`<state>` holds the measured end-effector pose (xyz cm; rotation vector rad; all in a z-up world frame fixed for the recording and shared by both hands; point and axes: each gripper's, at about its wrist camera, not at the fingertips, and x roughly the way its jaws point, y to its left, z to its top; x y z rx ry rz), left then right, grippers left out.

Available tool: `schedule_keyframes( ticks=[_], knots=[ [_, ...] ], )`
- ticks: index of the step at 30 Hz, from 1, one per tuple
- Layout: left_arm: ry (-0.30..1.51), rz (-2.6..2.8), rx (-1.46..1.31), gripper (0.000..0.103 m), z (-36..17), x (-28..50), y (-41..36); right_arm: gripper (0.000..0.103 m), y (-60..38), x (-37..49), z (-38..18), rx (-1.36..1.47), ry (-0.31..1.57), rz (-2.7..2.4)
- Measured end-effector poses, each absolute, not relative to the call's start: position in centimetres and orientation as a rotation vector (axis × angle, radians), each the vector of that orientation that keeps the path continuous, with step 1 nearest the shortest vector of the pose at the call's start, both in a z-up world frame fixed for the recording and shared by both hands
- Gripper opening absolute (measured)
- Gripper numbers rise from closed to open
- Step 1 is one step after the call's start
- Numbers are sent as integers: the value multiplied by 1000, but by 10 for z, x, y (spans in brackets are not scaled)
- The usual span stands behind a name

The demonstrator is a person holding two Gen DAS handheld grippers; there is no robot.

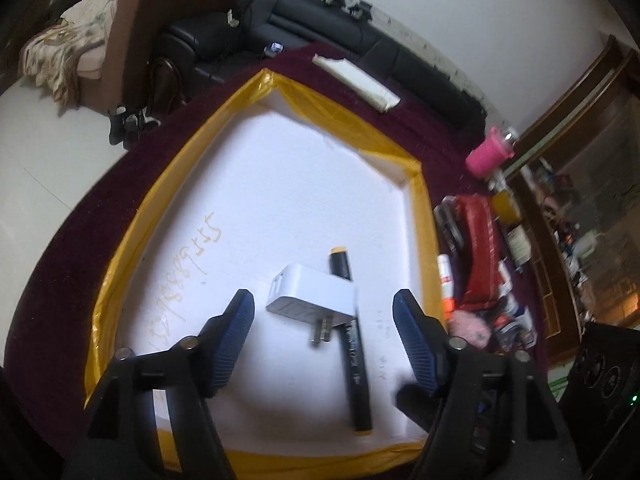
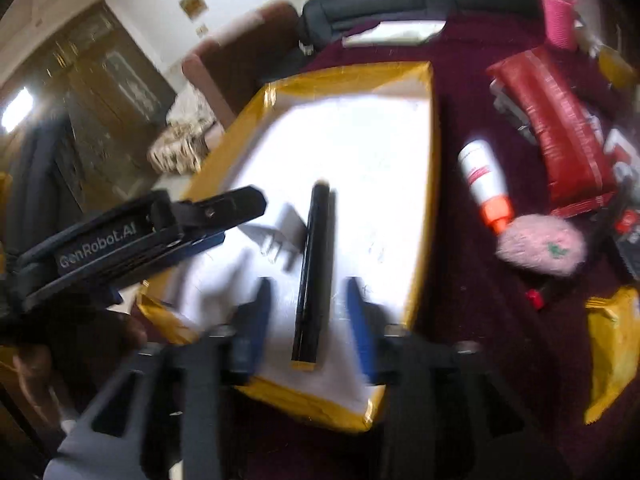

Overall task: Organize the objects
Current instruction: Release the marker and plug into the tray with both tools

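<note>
both grippers gape, unloaded; right gripper straddles the marker, long axis toward twelve o'clock, nearer than left gripper.

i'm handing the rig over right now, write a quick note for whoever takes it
Left tool: open, holding nothing, over the tray.
Right tool: open, empty, straddling the black marker.
In the yellow-edged white tray: white plug adapter with the marker beside it.
Left on the maroon cloth: white tube with orange cap, pink fluffy item, red pouch.
</note>
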<state>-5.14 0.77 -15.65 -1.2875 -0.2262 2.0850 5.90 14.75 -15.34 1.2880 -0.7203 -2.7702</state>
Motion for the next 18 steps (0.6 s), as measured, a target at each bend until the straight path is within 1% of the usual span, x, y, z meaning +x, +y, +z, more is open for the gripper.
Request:
schedule_keyframes(
  ticks=[1,4,5,7,9,12,14,18],
  knots=[
    [-234,2090,-1272,66,-152,-48,7,54,152,67,-147,1243,-741,-2782],
    [-251,2083,-1179,67,-132,-29,11,56,165,97,-135,1148,-794,-2790],
    [-240,2069,-1155,67,-128,-21,14,58,171,109,-133,1122,-816,-2794],
    [-187,2030,-1120,67,-119,-3,29,61,184,136,-134,1087,-861,-2819],
    [-106,1981,-1091,67,-114,21,52,61,202,164,-139,1071,-909,-2874],
    [-42,1888,-1095,67,-115,44,83,63,233,197,-145,1081,-968,-2969],
    [-8,1837,-1106,67,-118,57,105,68,252,215,-150,1116,-975,-3027],
    [48,1791,-1147,66,-128,71,137,70,283,222,-156,1215,-910,-3091]
  ],
)
